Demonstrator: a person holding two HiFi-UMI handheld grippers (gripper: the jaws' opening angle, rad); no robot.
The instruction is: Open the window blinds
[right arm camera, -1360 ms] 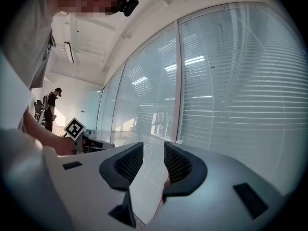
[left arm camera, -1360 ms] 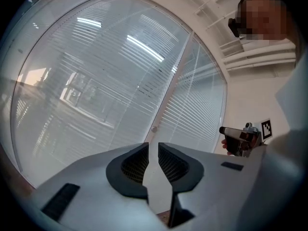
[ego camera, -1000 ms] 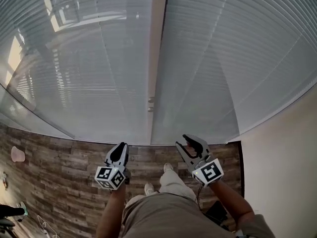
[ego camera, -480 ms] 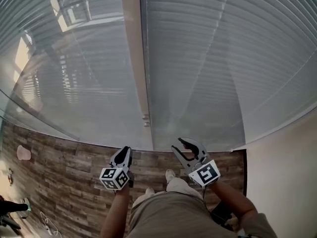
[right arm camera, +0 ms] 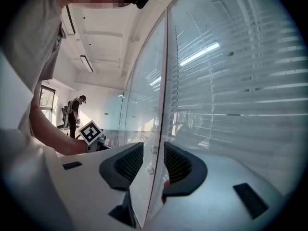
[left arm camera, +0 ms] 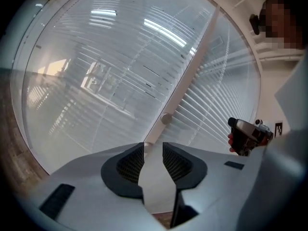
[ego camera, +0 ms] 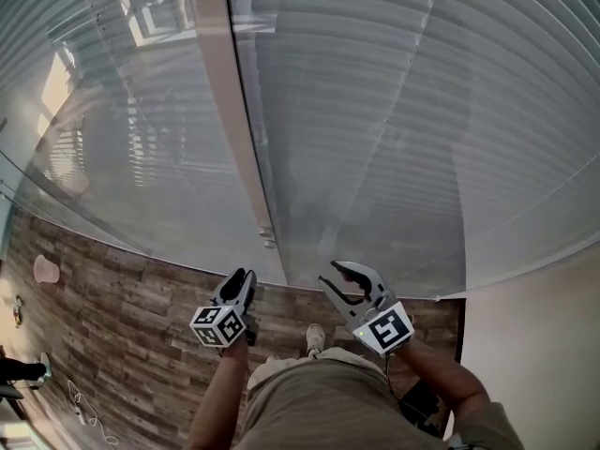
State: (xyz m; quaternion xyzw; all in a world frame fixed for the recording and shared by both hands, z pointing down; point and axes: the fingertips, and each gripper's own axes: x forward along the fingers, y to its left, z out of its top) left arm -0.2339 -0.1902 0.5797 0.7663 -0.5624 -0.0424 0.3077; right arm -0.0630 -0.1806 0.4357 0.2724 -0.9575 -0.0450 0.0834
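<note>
Leftward toward 9 o'clock had slid the window blinds point(ego camera: 375, 111) and white frame post point(ego camera: 234, 139), filling 12 o'clock. The left gripper point(ego camera: 238, 281), just opening, and the spread right gripper point(ego camera: 339, 277) held nothing. Either might slip off the small knobs point(ego camera: 268, 238).

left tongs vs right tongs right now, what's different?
Gap: in the head view the left tongs stand only narrowly apart, having just been opening, while the right tongs look spread wider.
Aim: the left tongs face the white post between the panes head-on, while the right tongs look along the glass at a slant.
Shared: both are empty, with nothing between the jaws, and both are short of the blinds.
</note>
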